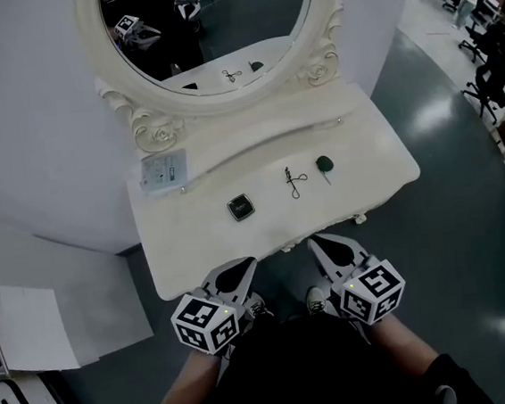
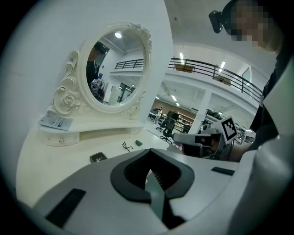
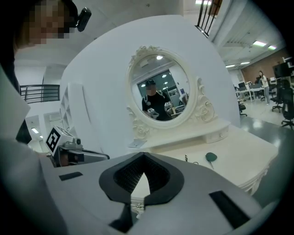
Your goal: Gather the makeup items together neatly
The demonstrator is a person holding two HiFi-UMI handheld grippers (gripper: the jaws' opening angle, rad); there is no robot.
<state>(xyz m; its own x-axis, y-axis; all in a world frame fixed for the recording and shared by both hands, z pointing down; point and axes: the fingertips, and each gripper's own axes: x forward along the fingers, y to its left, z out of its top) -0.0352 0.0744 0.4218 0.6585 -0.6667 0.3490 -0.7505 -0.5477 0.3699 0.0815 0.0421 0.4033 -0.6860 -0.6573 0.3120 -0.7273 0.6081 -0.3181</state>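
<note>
**Left gripper (image 1: 235, 272) and right gripper (image 1: 334, 251) closed and empty at the table's front edge**

Both forearms are reaching in from below in the head view, holding the two grippers side by side, each with its marker cube (image 1: 210, 322) facing up. Both are pointing forward and slightly downward. Each pair of jaws is meeting at the tips, with nothing between them. They are hovering just at the front edge of the white dressing table (image 1: 369, 162), apart from every item. Three makeup items are lying in a loose row on the tabletop beyond them: one dark square compact (image 1: 241, 208) ahead of the left gripper, one eyelash curler (image 1: 295, 183) in the middle, and one green-headed applicator (image 1: 324, 165) to its right. One flat packet (image 1: 163, 171) is sitting on the raised shelf under the oval mirror (image 1: 92, 43)
</note>
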